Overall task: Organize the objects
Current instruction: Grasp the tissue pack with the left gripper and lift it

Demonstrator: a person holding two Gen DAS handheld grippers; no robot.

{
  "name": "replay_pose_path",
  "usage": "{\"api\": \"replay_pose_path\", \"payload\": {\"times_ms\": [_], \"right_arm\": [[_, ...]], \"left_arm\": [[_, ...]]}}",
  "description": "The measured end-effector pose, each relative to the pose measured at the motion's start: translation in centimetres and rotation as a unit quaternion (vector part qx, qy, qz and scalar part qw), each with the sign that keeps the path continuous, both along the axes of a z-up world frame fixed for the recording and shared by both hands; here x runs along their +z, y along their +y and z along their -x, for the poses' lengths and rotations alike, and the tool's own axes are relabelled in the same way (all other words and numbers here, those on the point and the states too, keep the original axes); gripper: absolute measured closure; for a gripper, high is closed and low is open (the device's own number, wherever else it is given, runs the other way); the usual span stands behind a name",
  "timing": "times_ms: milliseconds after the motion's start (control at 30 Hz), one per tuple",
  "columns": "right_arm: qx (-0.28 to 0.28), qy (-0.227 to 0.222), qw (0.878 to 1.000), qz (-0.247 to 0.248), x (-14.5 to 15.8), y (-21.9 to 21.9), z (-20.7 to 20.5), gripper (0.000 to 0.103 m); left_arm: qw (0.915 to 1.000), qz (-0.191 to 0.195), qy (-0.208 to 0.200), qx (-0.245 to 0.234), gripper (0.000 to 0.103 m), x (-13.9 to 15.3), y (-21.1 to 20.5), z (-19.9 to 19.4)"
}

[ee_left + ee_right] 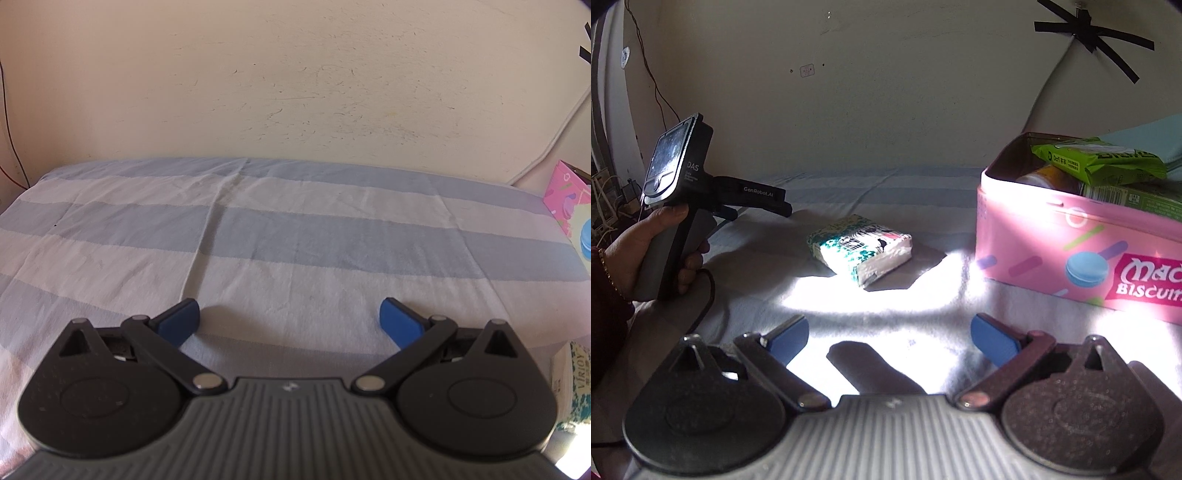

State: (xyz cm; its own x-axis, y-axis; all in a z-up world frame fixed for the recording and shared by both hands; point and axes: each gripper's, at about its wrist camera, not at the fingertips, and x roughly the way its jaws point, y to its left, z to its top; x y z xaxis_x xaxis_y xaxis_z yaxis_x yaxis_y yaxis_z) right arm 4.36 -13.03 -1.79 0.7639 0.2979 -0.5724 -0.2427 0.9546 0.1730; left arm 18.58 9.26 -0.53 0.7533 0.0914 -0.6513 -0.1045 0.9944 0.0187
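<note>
A tissue pack (860, 248) with a green and white print lies on the striped bed sheet (768, 295) in the right wrist view, ahead of my right gripper (888, 338), which is open and empty. A pink biscuit tin (1075, 251) stands open at the right, holding green snack packets (1104, 162). My left gripper (290, 321) is open and empty over the blue and white striped sheet (258, 236). The tissue pack's edge (576, 384) and the pink tin's corner (569, 199) show at its right. The left tool's body (683, 192) shows at the left, held by a hand.
A cream wall (295, 92) backs the bed. A thin wire (650, 81) hangs on the wall at the left, and black tape (1097, 40) crosses at the top right. A bright patch of sunlight falls on the sheet near the tissue pack.
</note>
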Motion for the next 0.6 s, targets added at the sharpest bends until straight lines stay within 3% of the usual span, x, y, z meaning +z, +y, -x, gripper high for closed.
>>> {"api": "replay_pose_path", "payload": {"times_ms": [167, 300, 433, 600], "right_arm": [[-0.012, 0.002, 0.999, -0.038, 0.0, -0.8, 0.0, 0.0], [-0.014, 0.001, 0.999, -0.035, 0.0, -0.6, 0.1, 0.0], [-0.015, 0.002, 0.999, -0.034, -0.1, -0.5, 0.1, 0.0], [-0.036, -0.008, 0.999, -0.026, 0.2, -0.5, 0.1, 0.001]], "left_arm": [[1.0, -0.001, 0.0, 0.004, 0.0, 0.0, 0.0, 0.6], [0.9998, 0.008, -0.005, -0.016, 0.0, 0.2, -0.2, 3.1], [0.9954, 0.064, -0.022, -0.067, 0.0, 0.7, -0.8, 6.3], [0.9773, 0.134, -0.045, -0.158, 0.008, 2.9, -3.3, 7.3]]}}
